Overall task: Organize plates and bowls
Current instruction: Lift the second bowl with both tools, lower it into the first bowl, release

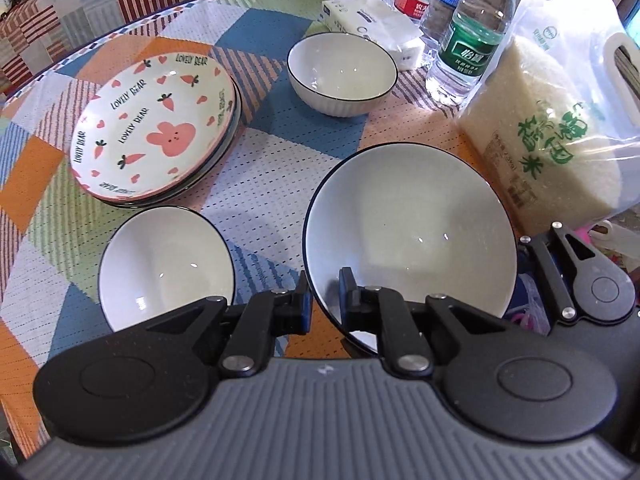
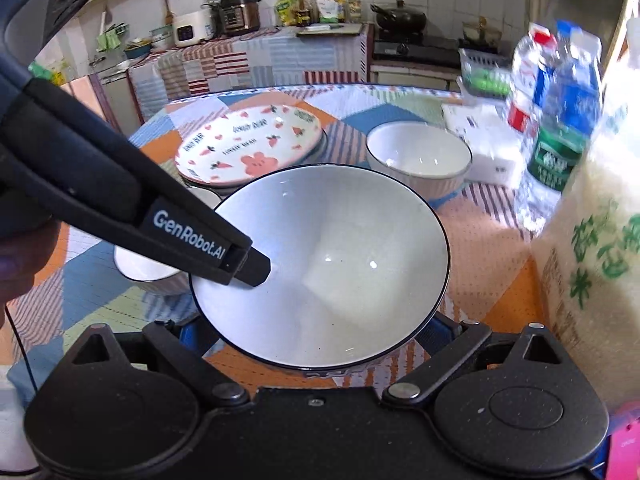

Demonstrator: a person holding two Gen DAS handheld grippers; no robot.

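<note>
Round desk [image 1: 256,200] under a patchwork cloth. Rice bag [image 1: 548,136] at its right edge, water bottles [image 1: 472,28] and a tissue pack [image 1: 376,20] behind. Stacked plates [image 1: 154,128], the rabbit-print one on top, lie far left. Large bowl [image 1: 408,240], tilted and raised off the cloth: the left gripper [image 1: 325,304] has its jaws pinched on the near rim, one finger inside, one outside. The right-wrist view alone shows the right gripper [image 2: 316,332], jaws spread wide to either side of this bowl's base; contact cannot be told. Two smaller bowls rest on the cloth: far bowl [image 1: 342,76], near bowl [image 1: 166,268].
</note>
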